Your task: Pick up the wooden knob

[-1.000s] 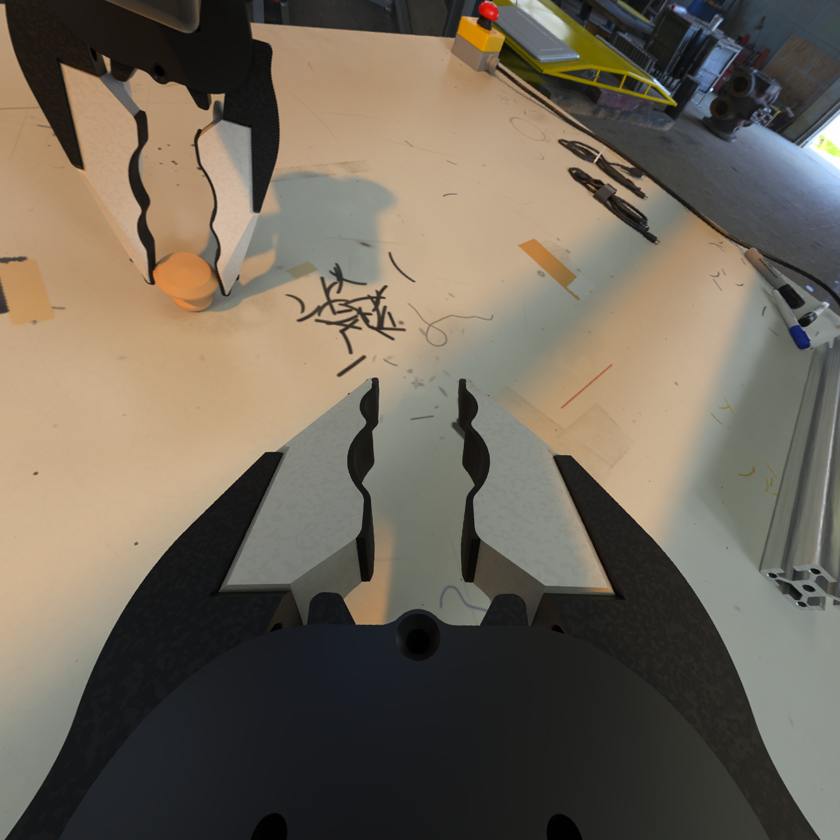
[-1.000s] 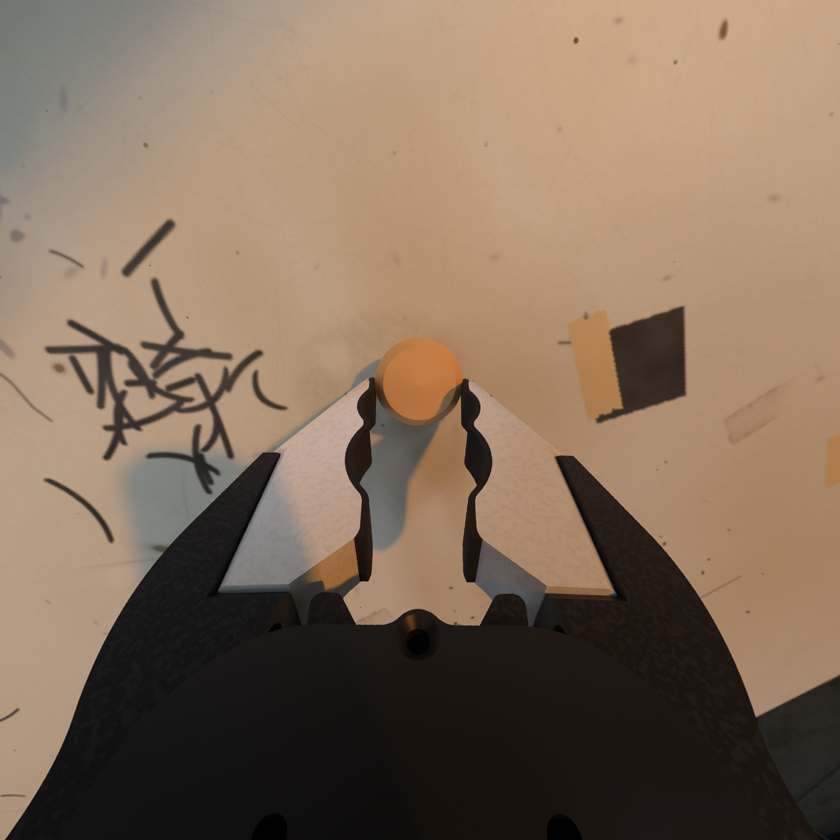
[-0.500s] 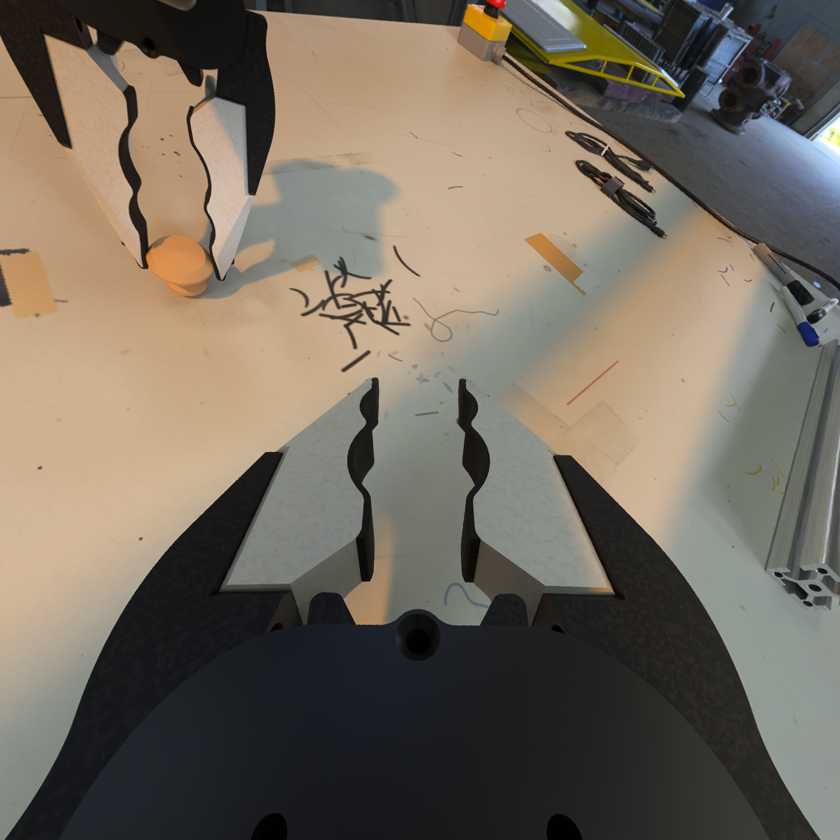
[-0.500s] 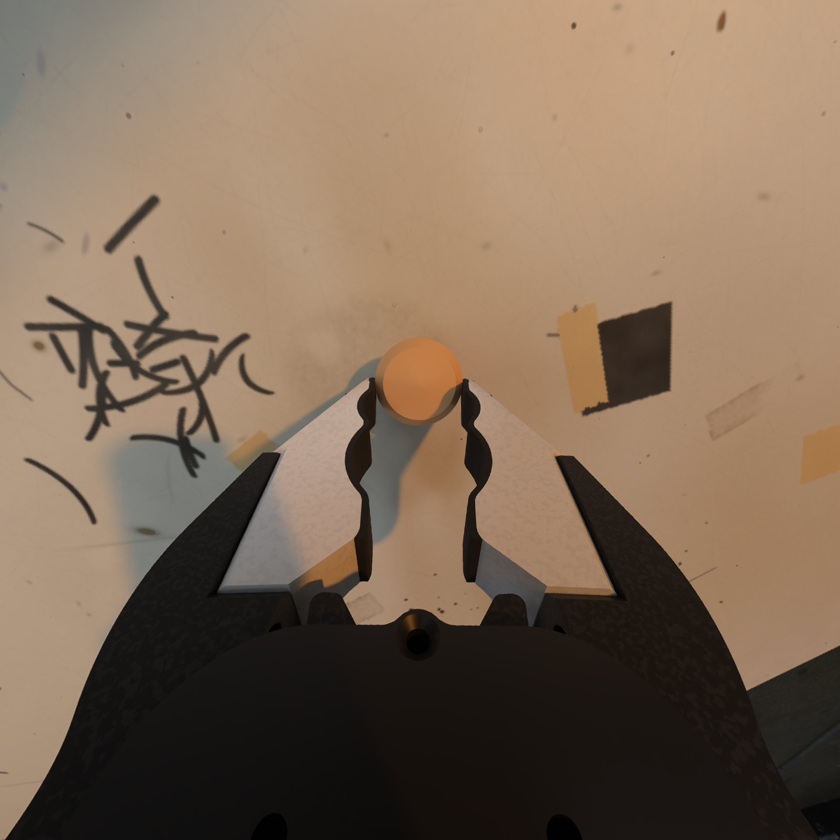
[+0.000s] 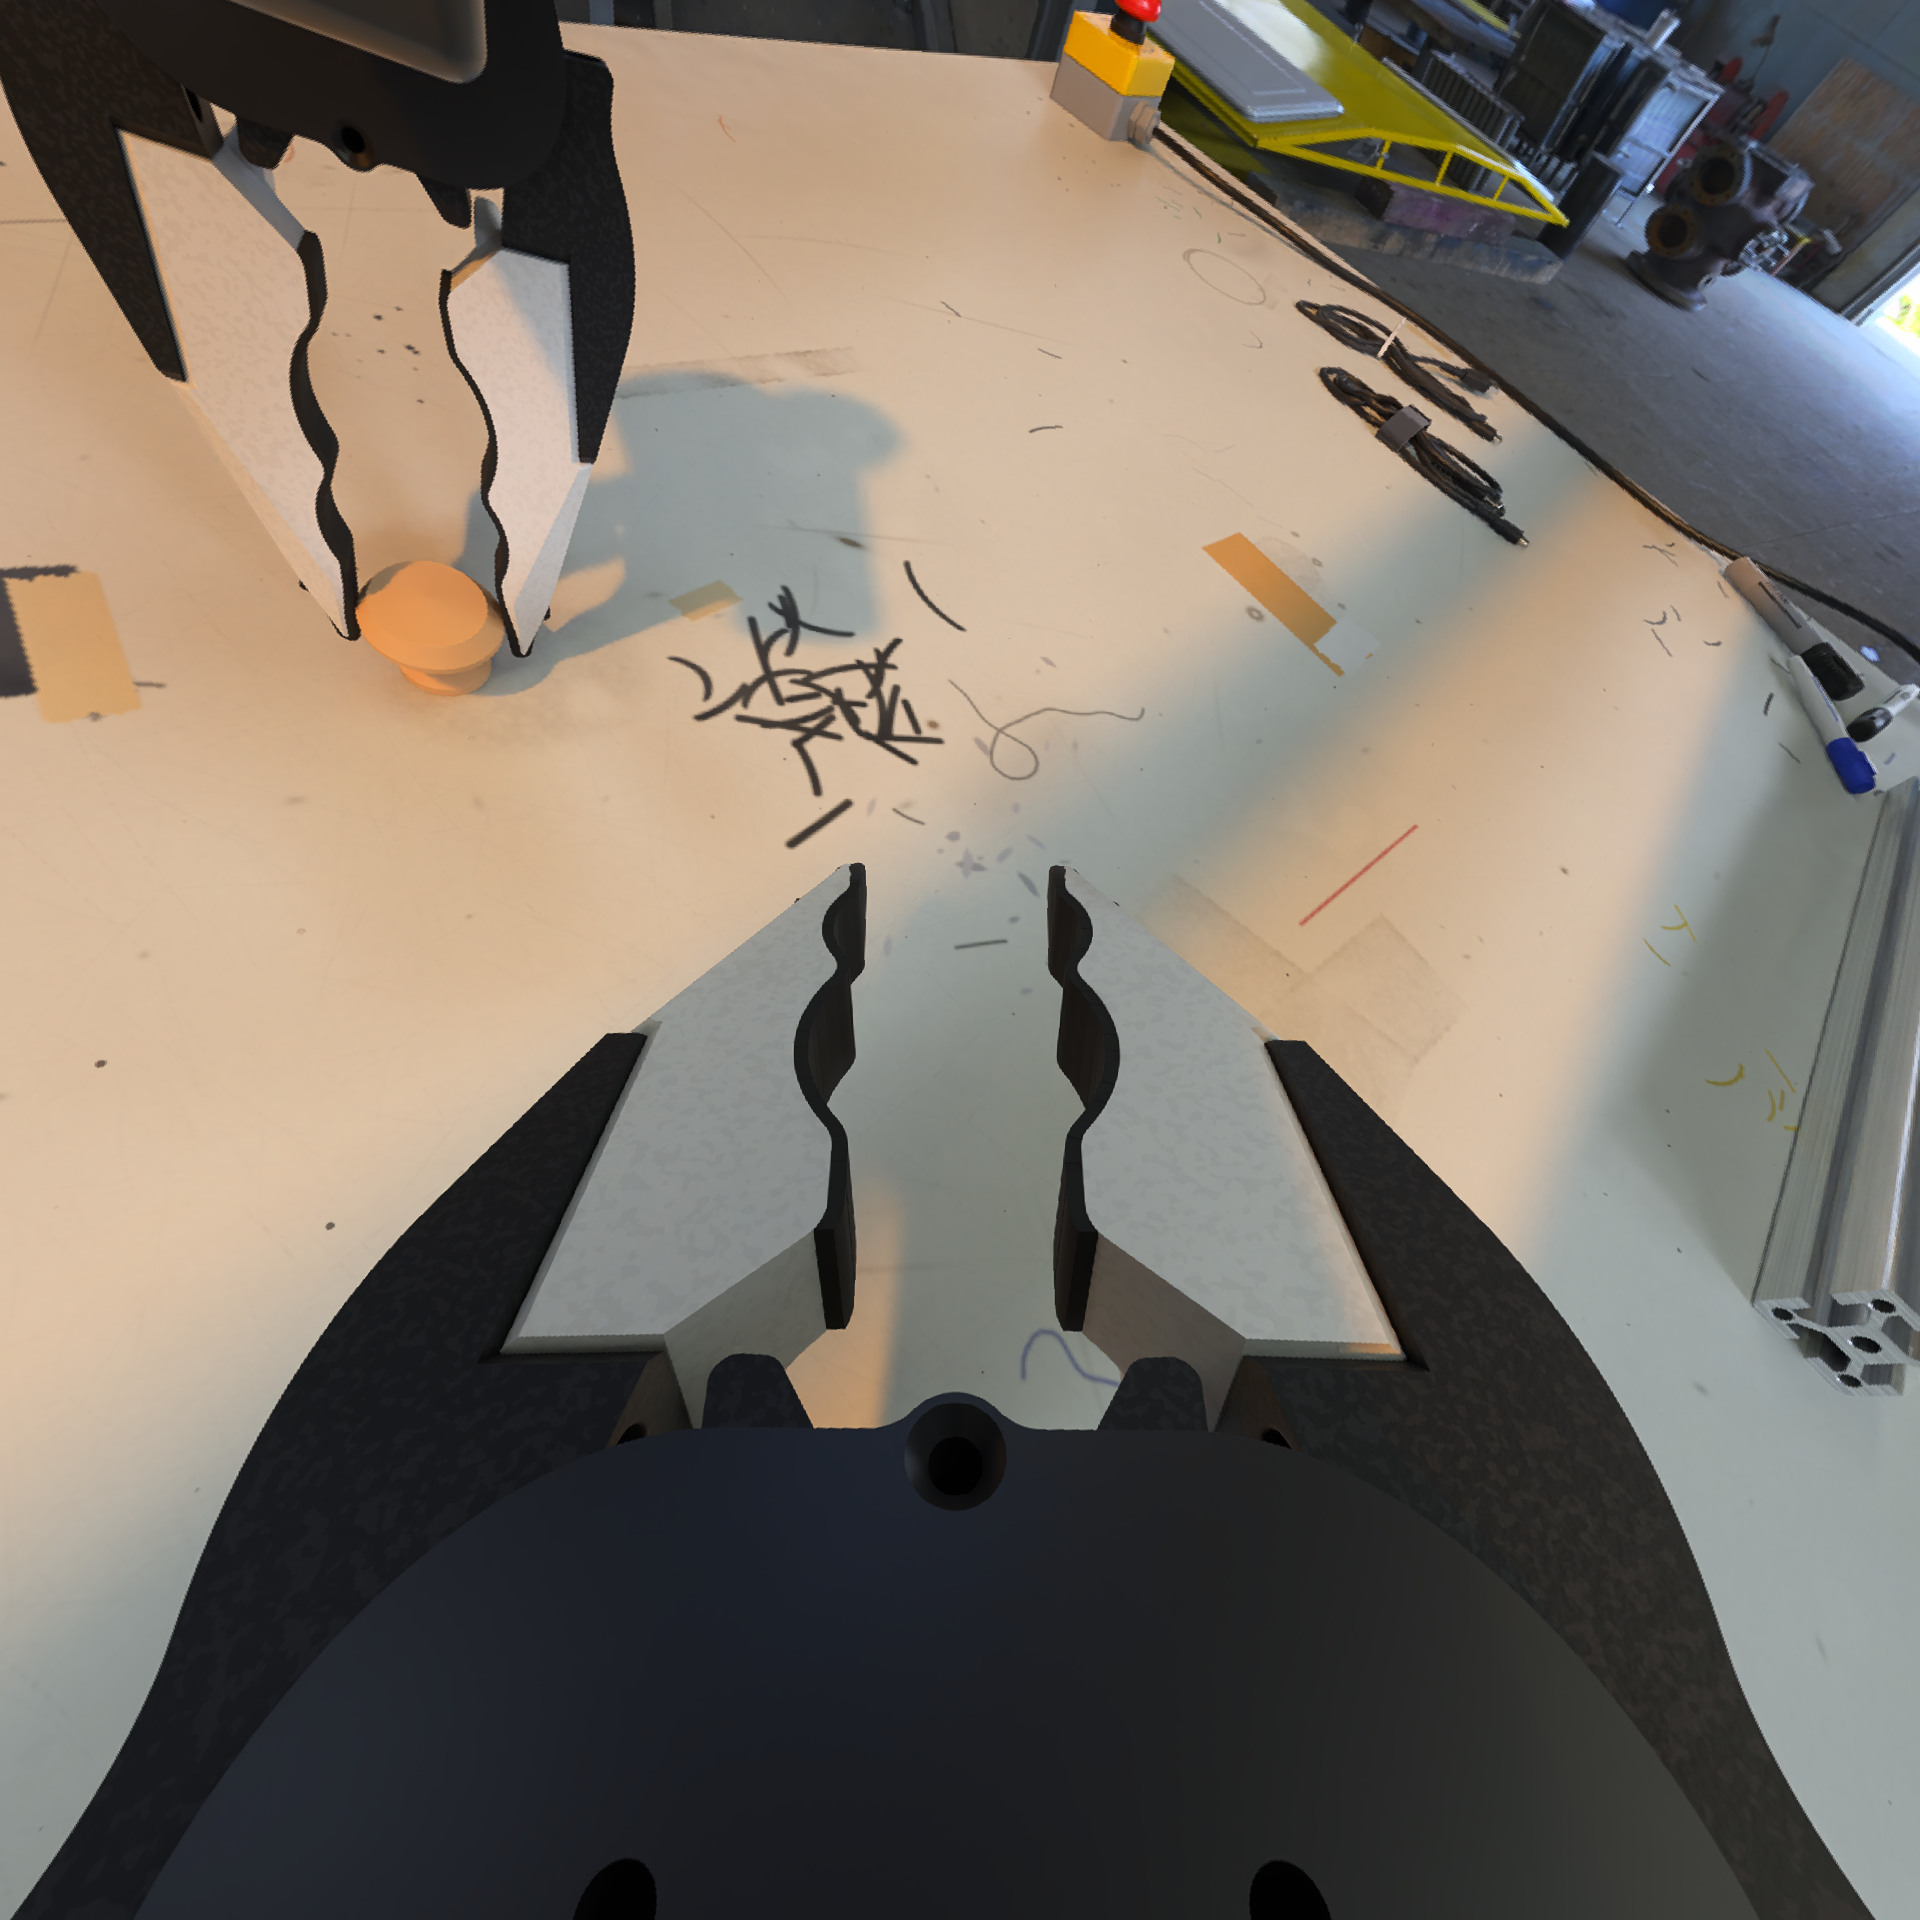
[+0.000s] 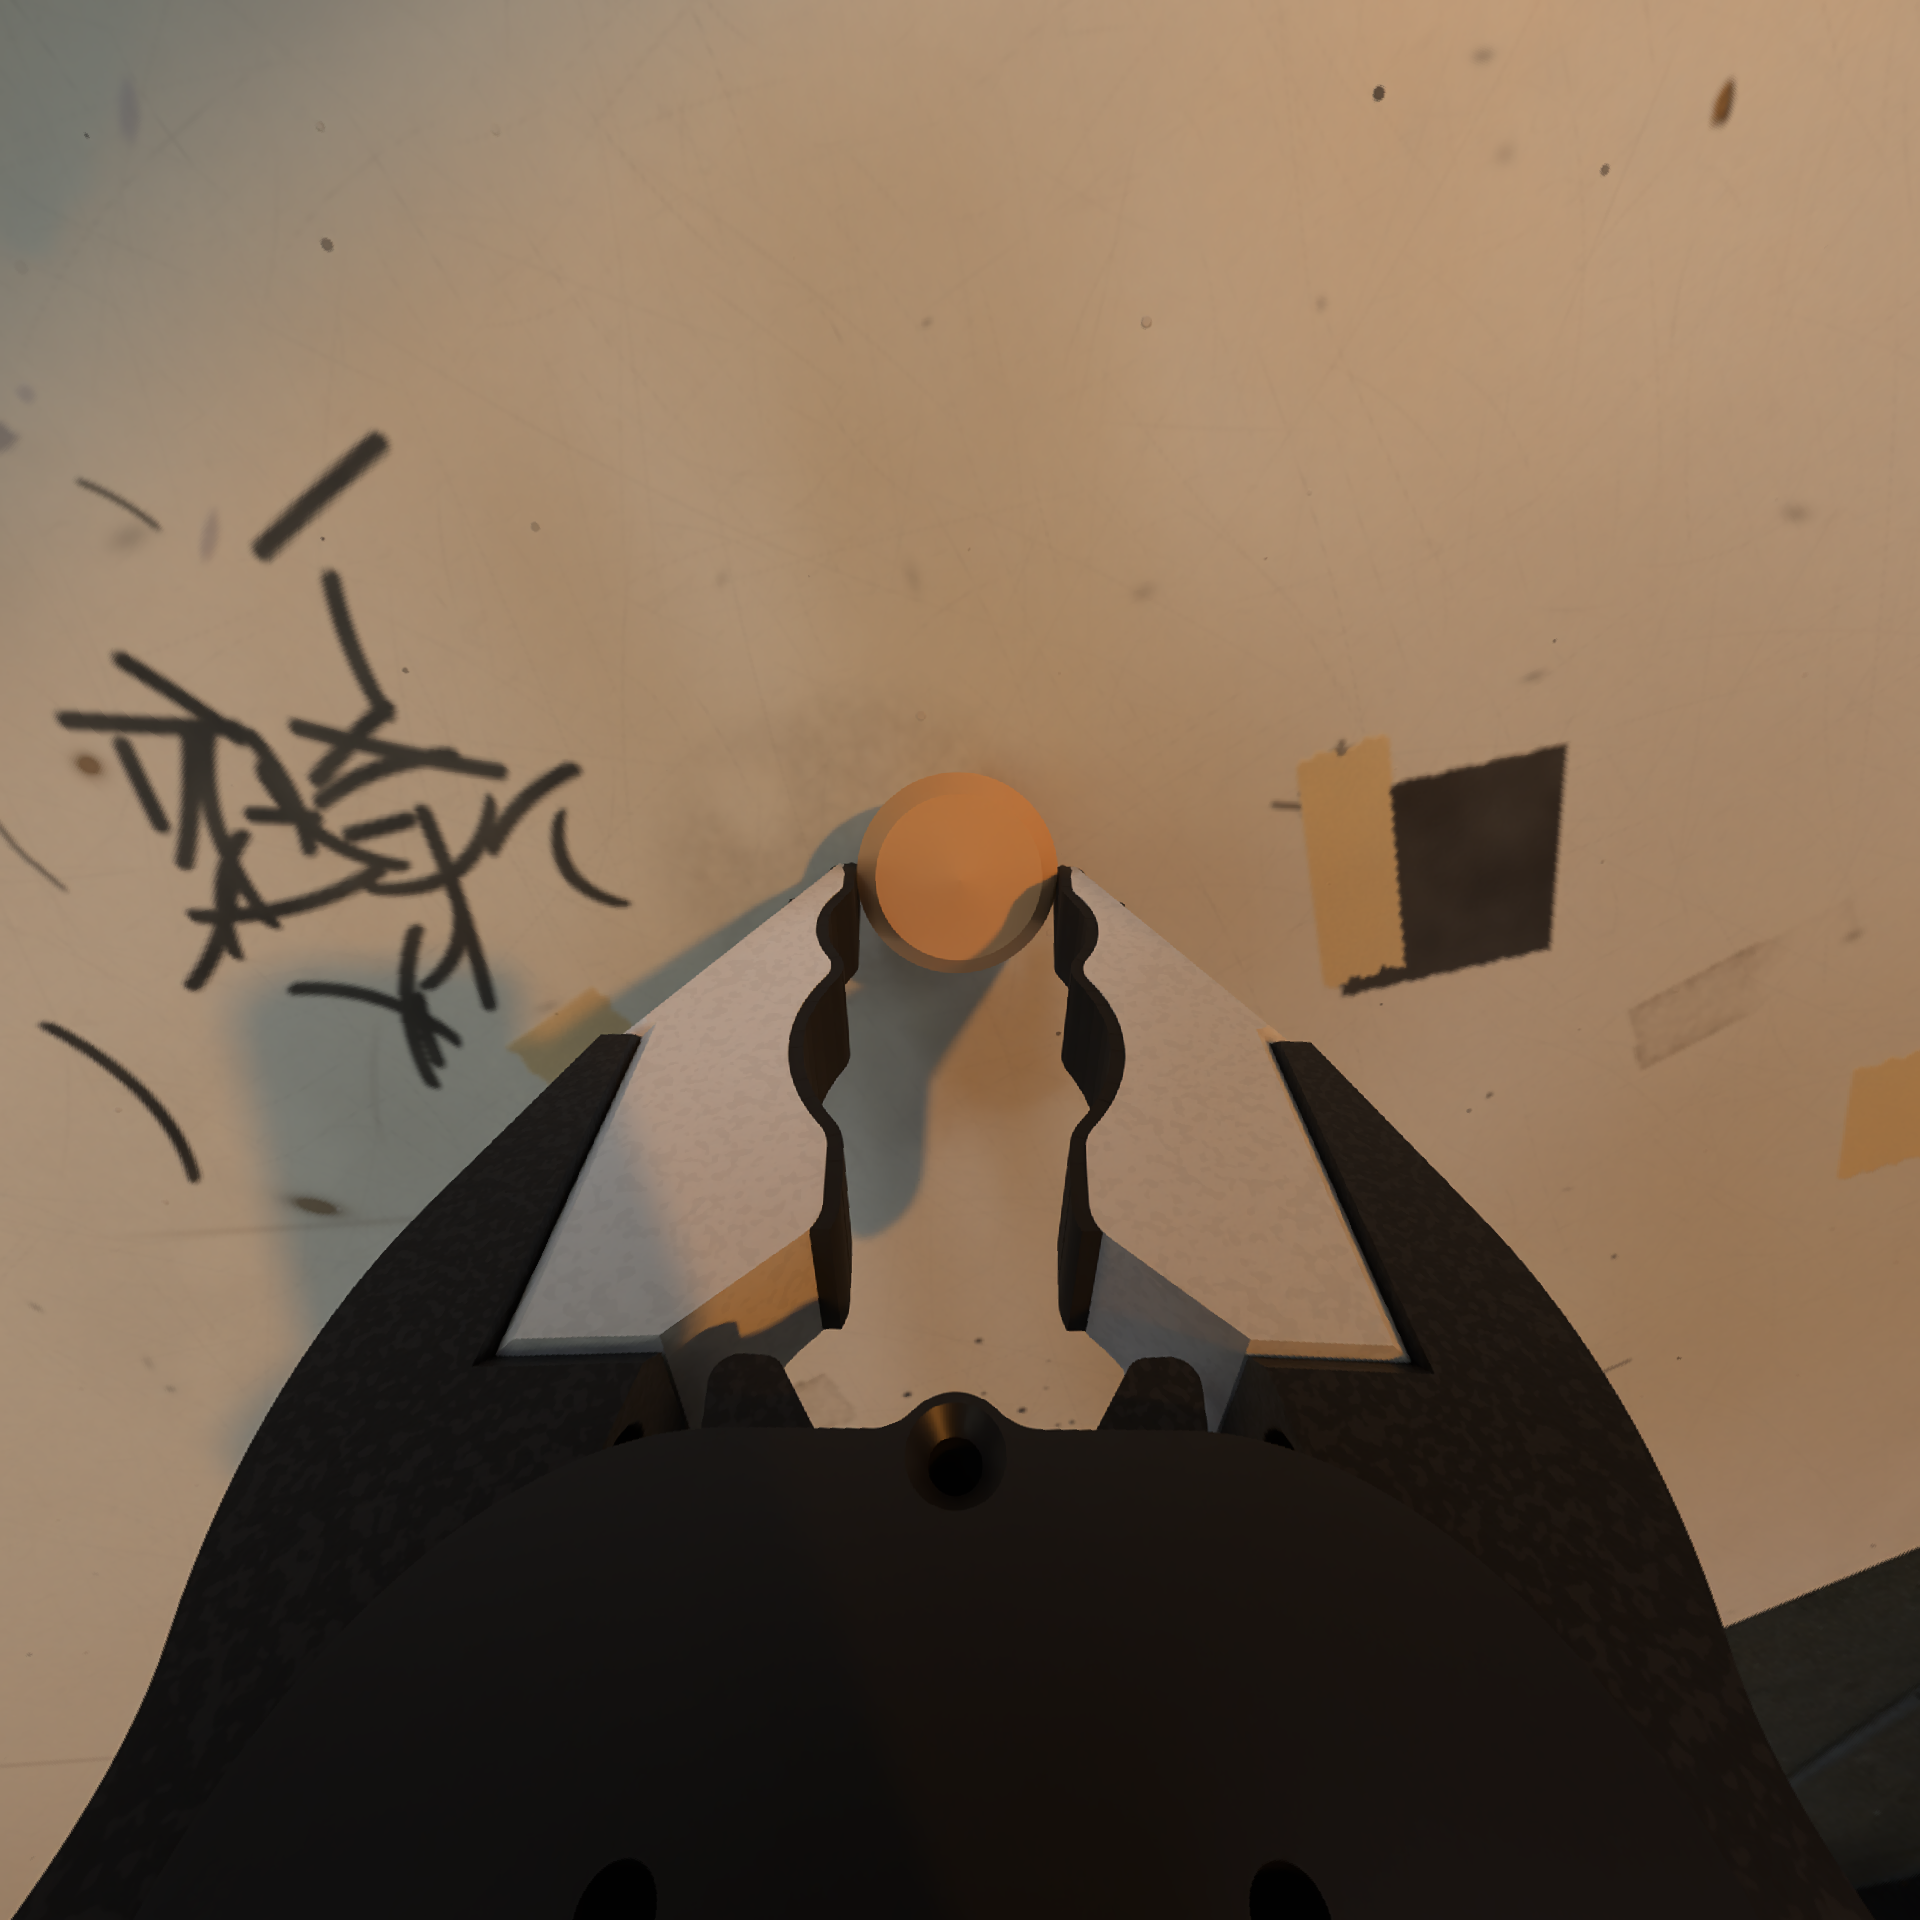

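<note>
The wooden knob (image 6: 956,862) is a small orange-brown round knob with a narrower foot. In the right wrist view it sits between the tips of my right gripper (image 6: 956,883), whose fingertips press on both its sides. In the left wrist view the knob (image 5: 426,623) is at the upper left, held at the tips of the right gripper (image 5: 431,636), which points down at the table. The knob's foot is at or just above the table; I cannot tell which. My left gripper (image 5: 954,883) is open and empty over the table's middle, well to the right of the knob.
Black scribble marks (image 5: 821,707) lie between the two grippers. Tape patches (image 6: 1434,868) are beside the knob. An aluminium profile (image 5: 1860,1091), markers (image 5: 1829,686) and coiled cables (image 5: 1413,416) lie along the right table edge. A yellow box with a red button (image 5: 1117,62) stands at the back.
The knob stays between the right fingertips while the table marks shift a little behind it. The left gripper's view has drifted slightly; its jaws are unchanged.
</note>
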